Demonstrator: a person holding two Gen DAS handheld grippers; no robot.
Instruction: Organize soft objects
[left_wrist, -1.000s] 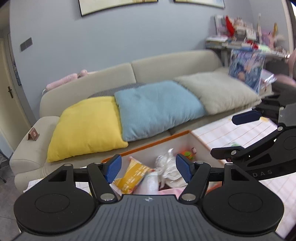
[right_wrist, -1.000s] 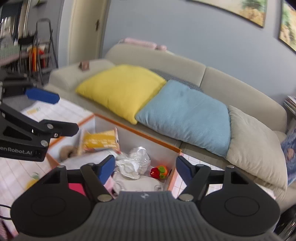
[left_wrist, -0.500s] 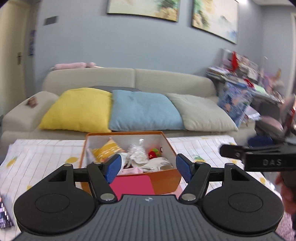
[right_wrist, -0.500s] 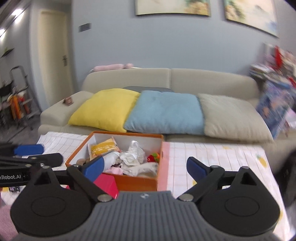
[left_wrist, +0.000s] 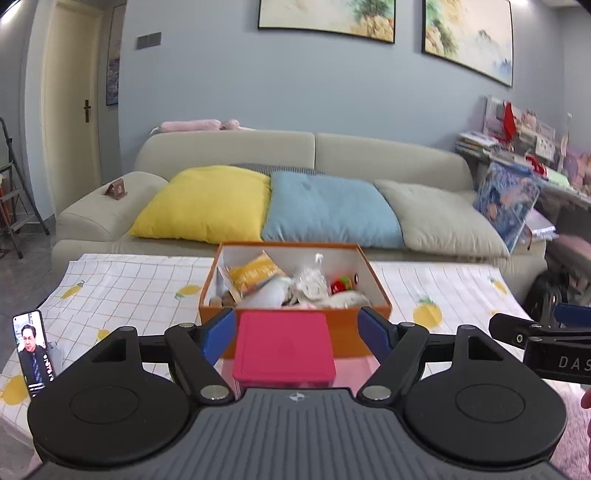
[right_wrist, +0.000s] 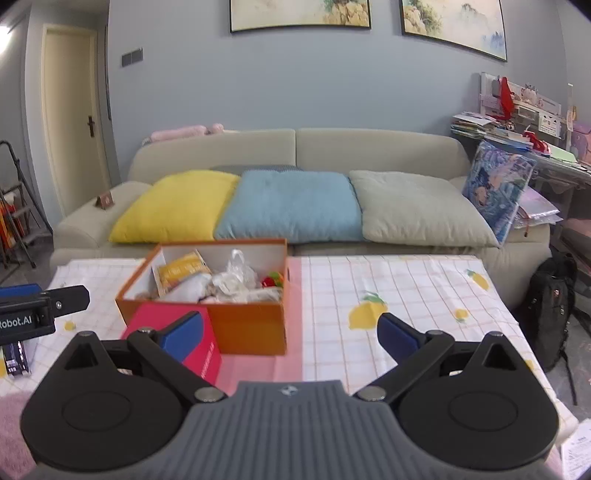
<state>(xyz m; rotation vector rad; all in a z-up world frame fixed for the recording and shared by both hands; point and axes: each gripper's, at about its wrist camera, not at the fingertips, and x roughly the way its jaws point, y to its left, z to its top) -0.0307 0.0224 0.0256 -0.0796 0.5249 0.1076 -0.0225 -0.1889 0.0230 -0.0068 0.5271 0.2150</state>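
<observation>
An orange box stands on the table, filled with soft items: a yellow packet, white crumpled bags and a small red toy. It also shows in the right wrist view. A pink lidded box sits in front of it. Yellow, blue and beige cushions lie on the sofa behind. My left gripper is open and empty, just before the pink box. My right gripper is open and empty, to the right.
A checked lemon-print cloth covers the table. A phone stands at the table's left edge. A black backpack sits on the floor at the right. A cluttered shelf is at the far right.
Both grippers have pulled back and away from the orange box, from above it to in front of the table. The right gripper's jaws have opened wider. Both stay empty.
</observation>
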